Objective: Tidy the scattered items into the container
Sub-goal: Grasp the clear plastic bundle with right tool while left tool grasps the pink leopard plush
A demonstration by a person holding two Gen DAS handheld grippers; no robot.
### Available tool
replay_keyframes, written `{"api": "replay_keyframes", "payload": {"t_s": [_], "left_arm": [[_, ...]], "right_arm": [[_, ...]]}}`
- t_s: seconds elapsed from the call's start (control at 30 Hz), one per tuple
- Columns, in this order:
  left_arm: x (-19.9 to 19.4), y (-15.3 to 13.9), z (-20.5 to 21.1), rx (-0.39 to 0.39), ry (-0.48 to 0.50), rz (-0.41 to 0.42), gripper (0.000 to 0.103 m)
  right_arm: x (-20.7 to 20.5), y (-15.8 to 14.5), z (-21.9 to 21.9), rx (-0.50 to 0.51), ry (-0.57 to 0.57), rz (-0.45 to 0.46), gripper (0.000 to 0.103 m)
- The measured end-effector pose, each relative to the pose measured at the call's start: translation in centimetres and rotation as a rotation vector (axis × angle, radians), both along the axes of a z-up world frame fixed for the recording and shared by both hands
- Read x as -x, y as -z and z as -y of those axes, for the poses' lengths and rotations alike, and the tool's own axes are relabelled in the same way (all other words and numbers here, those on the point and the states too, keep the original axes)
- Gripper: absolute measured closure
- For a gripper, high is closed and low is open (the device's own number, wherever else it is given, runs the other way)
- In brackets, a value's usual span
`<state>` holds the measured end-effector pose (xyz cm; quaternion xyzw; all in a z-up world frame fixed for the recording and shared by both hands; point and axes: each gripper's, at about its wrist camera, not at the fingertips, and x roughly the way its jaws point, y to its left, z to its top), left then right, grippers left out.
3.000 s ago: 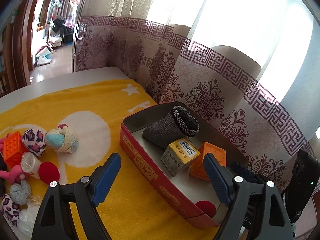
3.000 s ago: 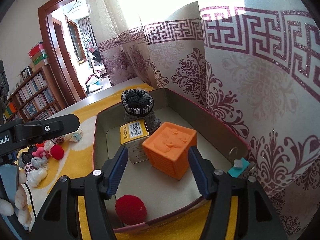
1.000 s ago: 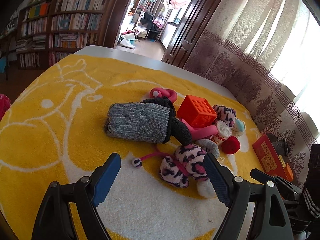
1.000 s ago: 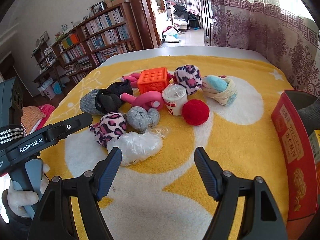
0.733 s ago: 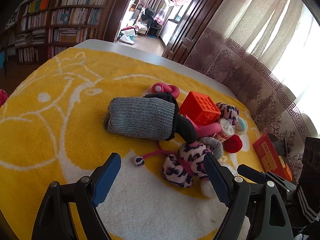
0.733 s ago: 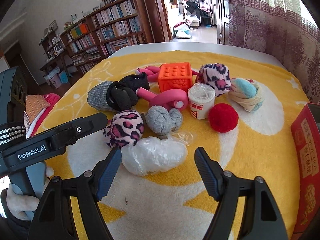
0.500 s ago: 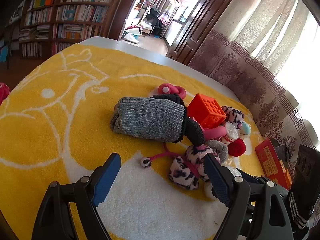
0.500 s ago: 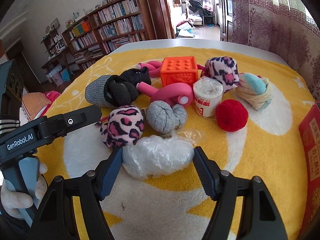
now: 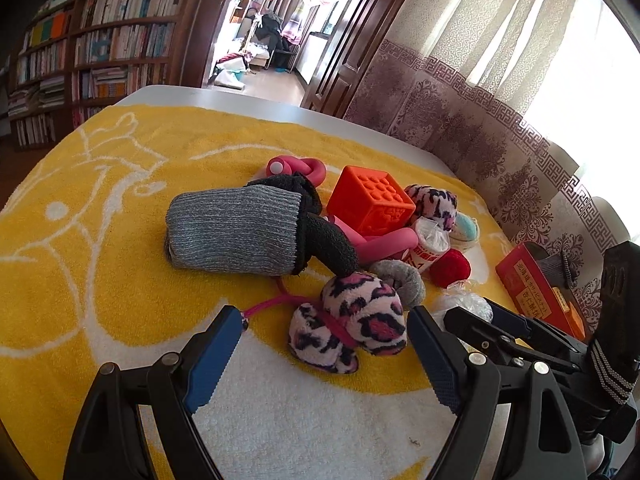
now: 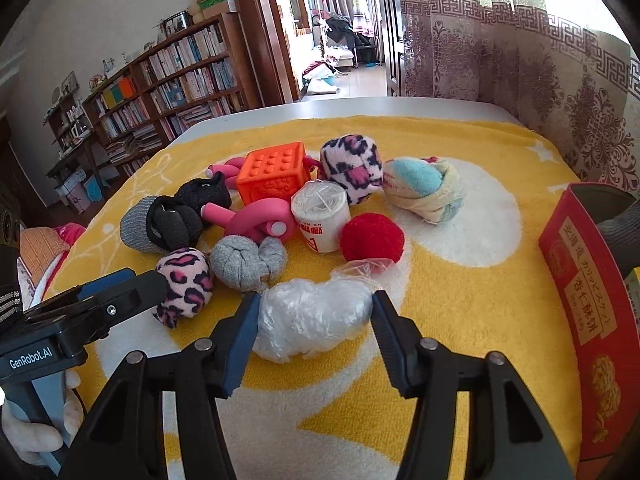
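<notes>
A pile of items lies on the yellow towel (image 10: 460, 288). My right gripper (image 10: 314, 320) is open, its jaws on either side of a crumpled clear plastic bag (image 10: 312, 318). My left gripper (image 9: 326, 346) is open around a pink leopard-print plush (image 9: 350, 320), which also shows in the right wrist view (image 10: 184, 280). The red box (image 10: 588, 280) stands at the right, with items inside it; it also shows in the left wrist view (image 9: 532, 288). An orange cube (image 10: 274, 174), red pom-pom (image 10: 372, 238), grey sock ball (image 10: 248, 262) and white roll (image 10: 320, 208) lie in the pile.
A large grey-and-black sock roll (image 9: 244, 232), pink foam curlers (image 10: 260, 218), a second leopard plush (image 10: 352, 166) and a pastel sock bundle (image 10: 424, 188) are in the pile. Patterned curtains (image 10: 540, 64) hang behind the table. Bookshelves (image 10: 168, 72) stand at the far left.
Both grippers swung away from the red box to the pile and moved in. The right jaws now flank the plastic bag; the left jaws now flank the leopard plush.
</notes>
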<state>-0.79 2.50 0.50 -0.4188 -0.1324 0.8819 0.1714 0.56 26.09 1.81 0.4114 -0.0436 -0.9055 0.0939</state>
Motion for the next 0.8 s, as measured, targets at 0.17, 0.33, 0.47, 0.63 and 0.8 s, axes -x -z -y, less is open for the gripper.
{"api": "replay_keyframes", "payload": {"t_s": [0.17, 0.33, 0.47, 0.63, 0.8], "left_arm": [[0.6, 1.1, -1.0, 0.0, 0.036, 0.061, 0.017], [0.8, 1.3, -1.5, 0.026, 0.04, 0.065, 0.017], [1.1, 1.1, -2.0, 0.06, 0.039, 0.083, 0.017], [1.7, 0.9, -2.7, 0.087, 0.04, 0.105, 0.017], [1.7, 1.1, -2.5, 0.074, 0.025, 0.067, 0.024]], "right_arm": [[0.1, -0.1, -0.2, -0.04, 0.027, -0.01, 0.043], [0.2, 0.3, -0.3, -0.051, 0.026, 0.005, 0.043], [0.0, 0.4, -0.2, -0.057, 0.019, 0.003, 0.043], [-0.1, 0.5, -0.6, -0.043, 0.021, 0.012, 0.043], [-0.1, 0.5, -0.7, -0.039, 0.021, 0.015, 0.043]]}}
